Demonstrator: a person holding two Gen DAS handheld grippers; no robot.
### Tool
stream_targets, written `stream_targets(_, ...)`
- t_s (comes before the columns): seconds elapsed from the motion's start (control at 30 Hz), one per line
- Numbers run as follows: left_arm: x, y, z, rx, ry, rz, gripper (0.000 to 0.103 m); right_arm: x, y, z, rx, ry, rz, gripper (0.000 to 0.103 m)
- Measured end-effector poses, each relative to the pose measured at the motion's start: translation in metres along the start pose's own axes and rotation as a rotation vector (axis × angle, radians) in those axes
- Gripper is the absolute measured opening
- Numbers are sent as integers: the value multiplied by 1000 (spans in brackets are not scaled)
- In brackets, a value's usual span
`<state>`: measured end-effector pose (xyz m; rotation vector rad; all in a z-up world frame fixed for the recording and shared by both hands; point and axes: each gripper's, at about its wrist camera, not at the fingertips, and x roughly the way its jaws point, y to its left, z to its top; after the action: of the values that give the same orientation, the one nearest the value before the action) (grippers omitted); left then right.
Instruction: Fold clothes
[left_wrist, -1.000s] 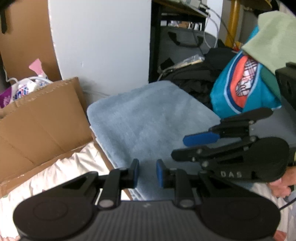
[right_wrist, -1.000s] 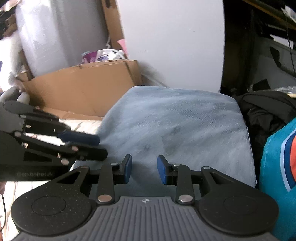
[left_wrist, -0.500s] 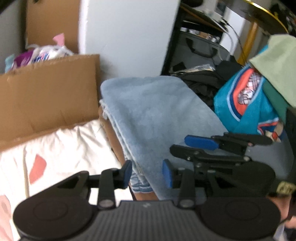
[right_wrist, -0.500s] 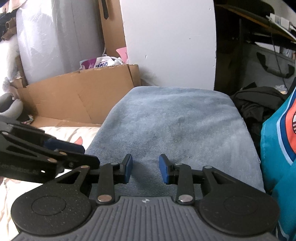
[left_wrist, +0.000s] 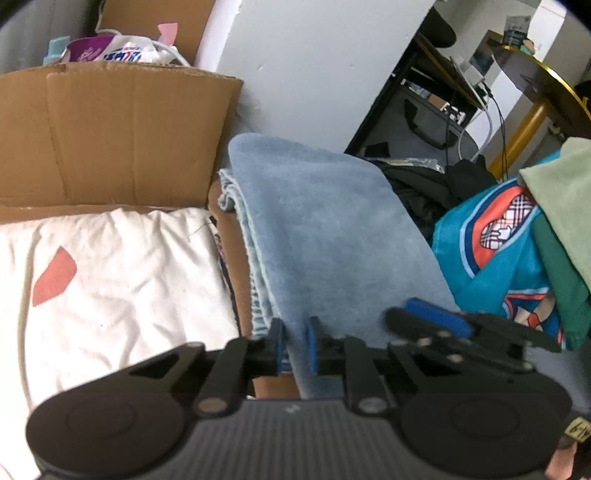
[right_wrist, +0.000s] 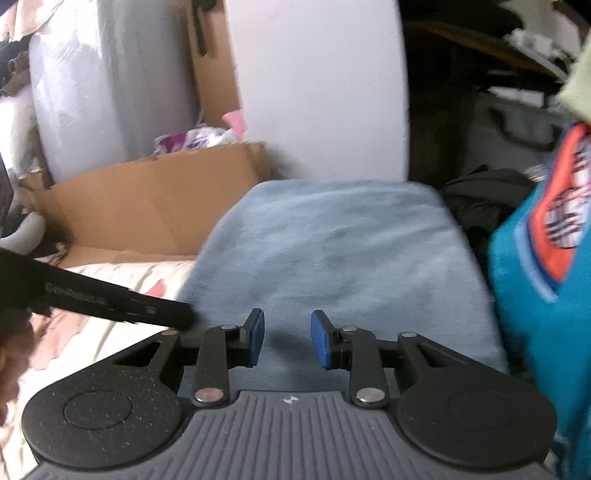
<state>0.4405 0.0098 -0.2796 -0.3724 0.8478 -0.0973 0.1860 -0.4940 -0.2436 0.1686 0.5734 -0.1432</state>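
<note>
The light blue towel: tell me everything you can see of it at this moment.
The light blue towel is soft, fuzzy terry, folded into several layers whose stitched edges stack along its left side. It lies flat, partly over a cardboard box and beside a white cloth, with a teal garment at its right. The left gripper, whose jaws have just been closing, pinches its near left edge. The right gripper sits open above its near edge, apparently gripping nothing.
</note>
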Motion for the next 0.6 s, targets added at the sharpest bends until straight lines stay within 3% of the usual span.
stream_targets(0.17,4,-5,-2,17,6,15,11,-14,-29,-2,50,-32,-89,35)
stream_targets(0.3,3,-5,-3,5,11,14,12,-10,-45,-13,56,17,-142,35)
stream_targets(0.5,-6,-8,-5,-16,20,-2,17,-21,-47,-32,72,81,-143,35)
stream_targets(0.6,-8,-9,-10,-32,30,-14,29,-34,-51,-39,113,88,-135,35)
